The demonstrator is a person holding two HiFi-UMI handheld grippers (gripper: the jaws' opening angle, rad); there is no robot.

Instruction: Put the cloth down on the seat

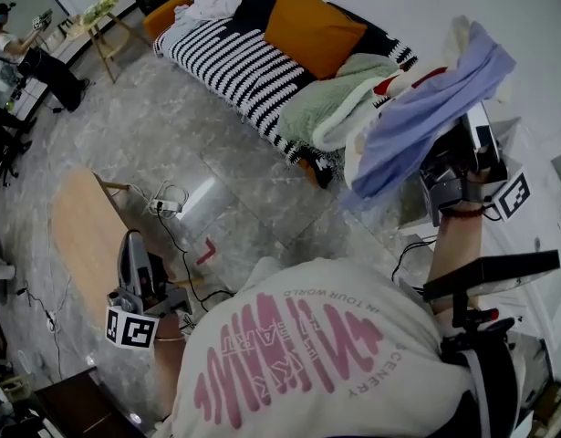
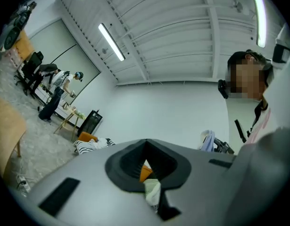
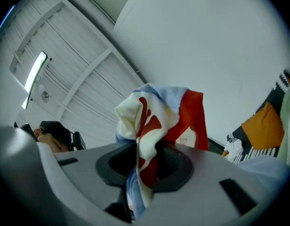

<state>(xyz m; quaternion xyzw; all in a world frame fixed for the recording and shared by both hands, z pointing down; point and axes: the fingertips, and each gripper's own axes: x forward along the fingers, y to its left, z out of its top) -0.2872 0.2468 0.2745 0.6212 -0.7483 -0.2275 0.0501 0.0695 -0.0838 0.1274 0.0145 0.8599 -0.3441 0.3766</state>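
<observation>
Striped seat is seen ahead of the right tongs, by which the cloth, judged light and limp, is clenched at a bunched fold; the left tongs are closed empty.

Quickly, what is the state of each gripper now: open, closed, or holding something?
Left gripper: closed, with nothing between its fingers.
Right gripper: closed on the cloth.

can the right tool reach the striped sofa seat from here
Probably yes: the right tool grips the pale blue, white and red cloth in open air, and nothing stands between it and the black-and-white striped sofa seat.
</observation>
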